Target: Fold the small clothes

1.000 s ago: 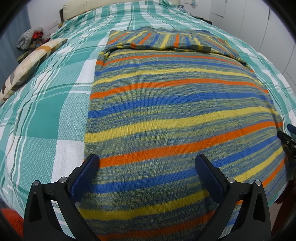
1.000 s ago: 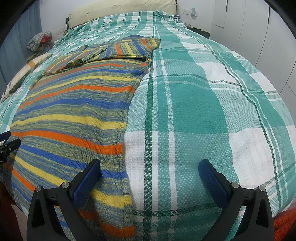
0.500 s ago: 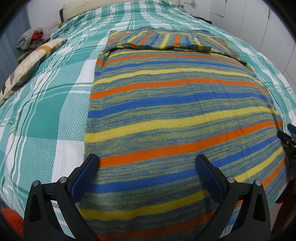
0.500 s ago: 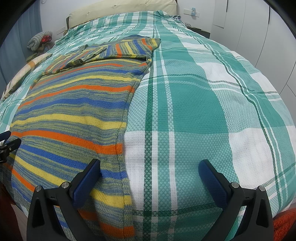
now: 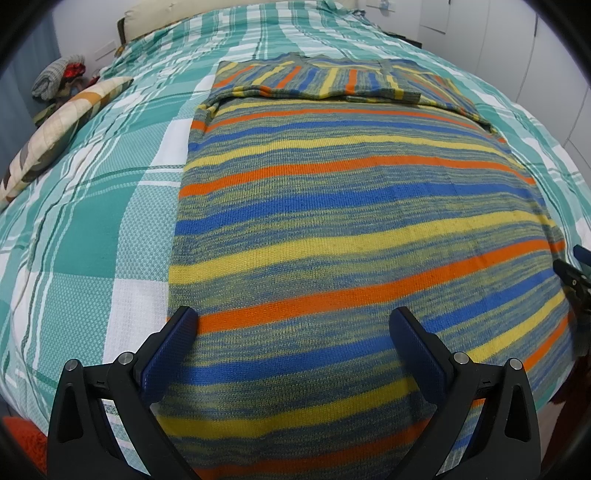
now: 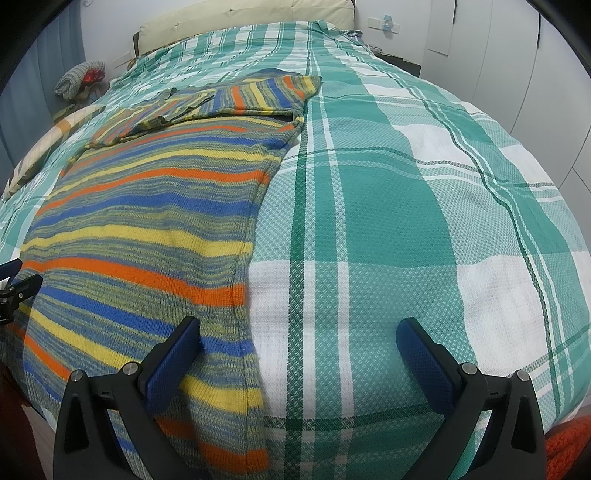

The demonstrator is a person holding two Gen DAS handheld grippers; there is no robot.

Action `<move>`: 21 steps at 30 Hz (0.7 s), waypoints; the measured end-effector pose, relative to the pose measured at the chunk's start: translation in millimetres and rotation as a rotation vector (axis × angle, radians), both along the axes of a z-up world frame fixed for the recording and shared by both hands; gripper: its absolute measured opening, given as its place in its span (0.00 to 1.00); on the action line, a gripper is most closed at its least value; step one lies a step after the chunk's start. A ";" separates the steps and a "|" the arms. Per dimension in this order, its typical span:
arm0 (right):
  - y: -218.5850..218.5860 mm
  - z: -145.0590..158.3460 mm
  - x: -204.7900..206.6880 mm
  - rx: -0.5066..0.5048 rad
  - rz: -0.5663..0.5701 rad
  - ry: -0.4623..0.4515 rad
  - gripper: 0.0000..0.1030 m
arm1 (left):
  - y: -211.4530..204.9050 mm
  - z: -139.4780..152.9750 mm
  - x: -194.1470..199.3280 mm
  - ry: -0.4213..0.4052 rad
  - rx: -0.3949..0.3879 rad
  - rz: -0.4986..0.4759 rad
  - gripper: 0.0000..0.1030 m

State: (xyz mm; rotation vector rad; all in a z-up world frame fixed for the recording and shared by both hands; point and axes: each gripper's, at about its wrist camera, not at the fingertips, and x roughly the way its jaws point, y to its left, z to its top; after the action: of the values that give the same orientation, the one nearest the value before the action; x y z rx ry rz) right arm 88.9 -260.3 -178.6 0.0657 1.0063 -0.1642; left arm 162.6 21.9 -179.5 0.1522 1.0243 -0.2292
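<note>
The left gripper (image 5: 291,339) has its blue-padded fingers (image 5: 173,347) spread wide, holding nothing, poised over the near hem of the striped sweater (image 5: 332,206). The right gripper (image 6: 299,347) is likewise spread and holding nothing; its left finger (image 6: 173,354) sits above the sweater's (image 6: 147,221) right edge, its right finger (image 6: 424,354) above bare bedspread (image 6: 406,206). The sweater, knitted in blue, yellow and orange bands, lies flat across the bed, its hem at the near edge and its sleeves (image 5: 317,79) folded across the chest at the far end. The teal-and-white plaid bedspread (image 5: 85,206) shows on either side. A patterned pillow (image 5: 59,125) rests at the bed's left edge, and a cream headboard (image 6: 243,16) stands beyond
</note>
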 end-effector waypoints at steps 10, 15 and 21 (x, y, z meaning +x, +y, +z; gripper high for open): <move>0.2 2.2 0.1 -0.016 0.011 0.016 1.00 | -0.7 0.3 -0.6 -0.009 0.001 -0.010 1.00; -0.1 2.5 0.5 -0.021 0.014 0.023 1.00 | -0.9 -0.2 -1.9 -0.015 0.004 -0.010 1.00; 0.7 2.8 0.8 -0.024 0.014 0.026 1.00 | -1.2 -0.1 -2.0 -0.016 0.005 -0.010 1.00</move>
State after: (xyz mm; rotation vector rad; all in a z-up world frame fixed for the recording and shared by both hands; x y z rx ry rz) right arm 89.7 -259.6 -175.7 0.0348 1.0305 -0.1644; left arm 160.5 20.7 -179.6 0.1637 1.0081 -0.2341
